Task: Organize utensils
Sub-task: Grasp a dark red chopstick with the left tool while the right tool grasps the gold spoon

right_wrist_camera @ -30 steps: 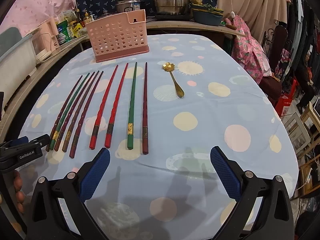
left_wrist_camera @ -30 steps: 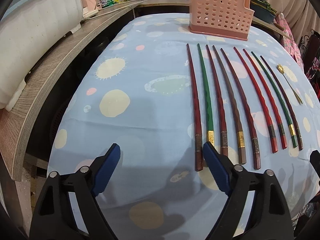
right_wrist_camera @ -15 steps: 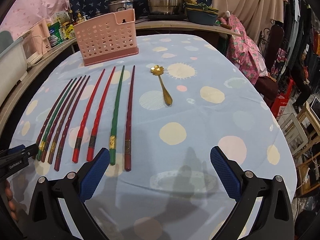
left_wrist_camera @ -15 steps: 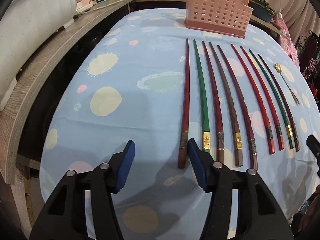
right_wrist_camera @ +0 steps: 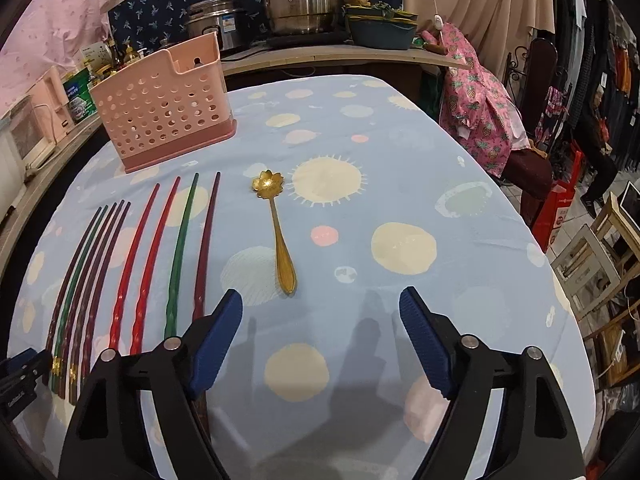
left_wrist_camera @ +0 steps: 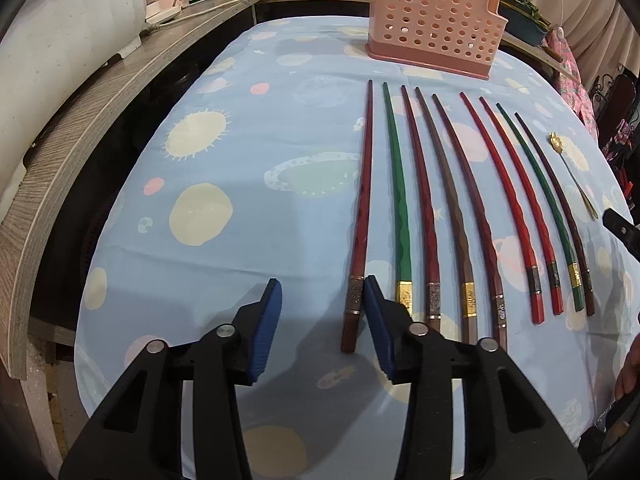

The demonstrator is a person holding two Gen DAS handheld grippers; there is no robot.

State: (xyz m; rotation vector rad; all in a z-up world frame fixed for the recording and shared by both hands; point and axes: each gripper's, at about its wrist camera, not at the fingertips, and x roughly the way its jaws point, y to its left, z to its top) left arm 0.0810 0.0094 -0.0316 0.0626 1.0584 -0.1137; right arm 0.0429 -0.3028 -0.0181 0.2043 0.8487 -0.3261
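Observation:
Several chopsticks, red, green and brown, lie side by side on the blue dotted tablecloth [left_wrist_camera: 240, 240]. My left gripper [left_wrist_camera: 322, 304] hovers at their near ends with its jaws closing. The handle of the leftmost dark red chopstick [left_wrist_camera: 357, 236] lies between the pads, close to the right pad [left_wrist_camera: 374, 312], and the left pad stands apart from it. A gold flower-bowl spoon [right_wrist_camera: 280, 240] lies right of the chopsticks [right_wrist_camera: 176, 256]. My right gripper [right_wrist_camera: 320, 316] is just short of its handle tip, jaws closing with nothing between them. The pink perforated holder [left_wrist_camera: 434, 20] [right_wrist_camera: 164, 108] stands upright at the far end.
A wooden counter [left_wrist_camera: 100, 120] with a white appliance [left_wrist_camera: 60, 32] curves along the table's left side. Steel pots [right_wrist_camera: 300, 0] stand on the back counter. A chair draped in pink floral cloth [right_wrist_camera: 480, 112] is off the table's right edge.
The left jaws have narrowed and the leftmost chopstick's handle has come between them. The right gripper has moved right from the chopsticks to the spoon, and its jaws have narrowed a little.

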